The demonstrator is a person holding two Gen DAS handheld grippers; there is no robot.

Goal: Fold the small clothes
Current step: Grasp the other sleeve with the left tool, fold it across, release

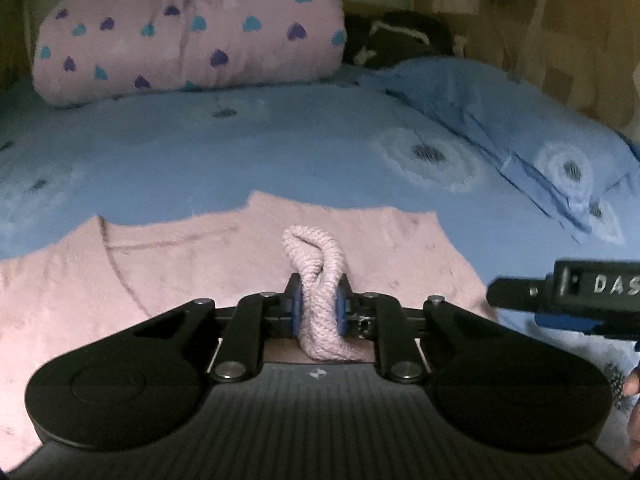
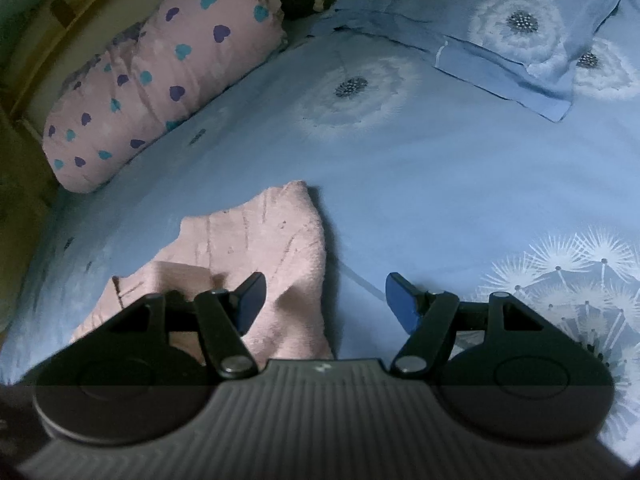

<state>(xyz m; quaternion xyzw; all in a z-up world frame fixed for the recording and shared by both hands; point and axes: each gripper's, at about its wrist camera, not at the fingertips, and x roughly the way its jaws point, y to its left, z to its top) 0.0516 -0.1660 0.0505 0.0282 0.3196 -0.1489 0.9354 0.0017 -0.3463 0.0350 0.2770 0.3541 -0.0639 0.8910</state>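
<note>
Left fingers pinch a ribbed knit edge of the pink sweater; the rest lies ahead of them.

The garment lies flat on the blue dandelion-print bed, its long axis running sideways across the left hand's view. The right fingers hang wide open and empty, just beside the sweater's right edge, so the left hand is the nearer.

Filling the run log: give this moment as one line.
left claw: shut on pink garment | right claw: open, empty | surface: blue bedsheet
</note>
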